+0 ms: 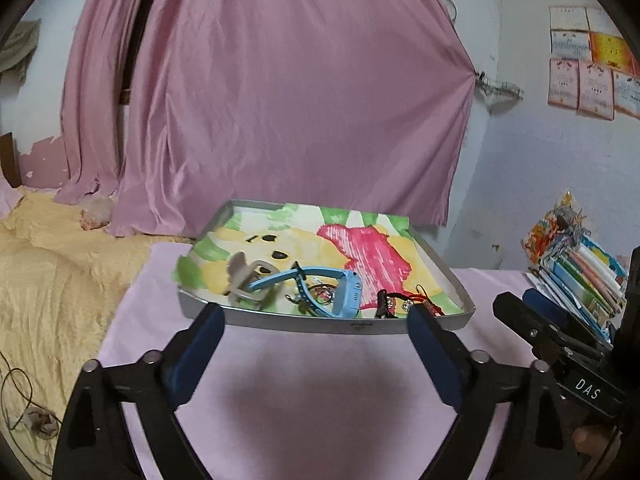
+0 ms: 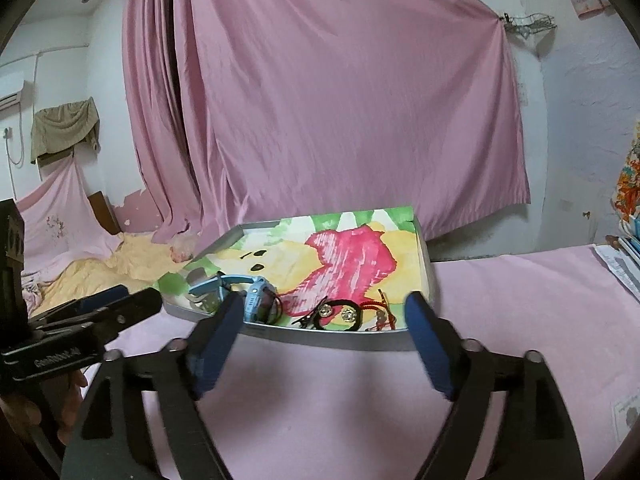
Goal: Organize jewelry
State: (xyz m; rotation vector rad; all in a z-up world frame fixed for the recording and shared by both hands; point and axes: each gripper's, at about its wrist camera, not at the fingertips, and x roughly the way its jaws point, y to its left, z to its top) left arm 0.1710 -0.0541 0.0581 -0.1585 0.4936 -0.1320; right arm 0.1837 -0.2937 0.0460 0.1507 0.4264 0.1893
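Note:
A shallow grey tray (image 1: 332, 325) lined with a painted paper sits on the pink tabletop. Along its near edge lie a light blue watch (image 1: 344, 292), a beige watch (image 1: 248, 280) and black and red cord bracelets (image 1: 400, 300). My left gripper (image 1: 315, 314) stands open just short of the tray's front rim, nothing between its fingers. In the right wrist view my right gripper (image 2: 325, 302) is likewise open before the tray (image 2: 328, 338), with the blue watch (image 2: 260, 296) and the charm bracelets (image 2: 340, 312) beyond its tips. Each gripper shows at the edge of the other's view.
The table wears a pink cloth (image 1: 320, 380). A pile of books (image 1: 580, 276) is stacked at the right end. A bed with a yellow blanket (image 1: 52, 280) lies to the left. A pink curtain (image 1: 280, 100) hangs behind the tray.

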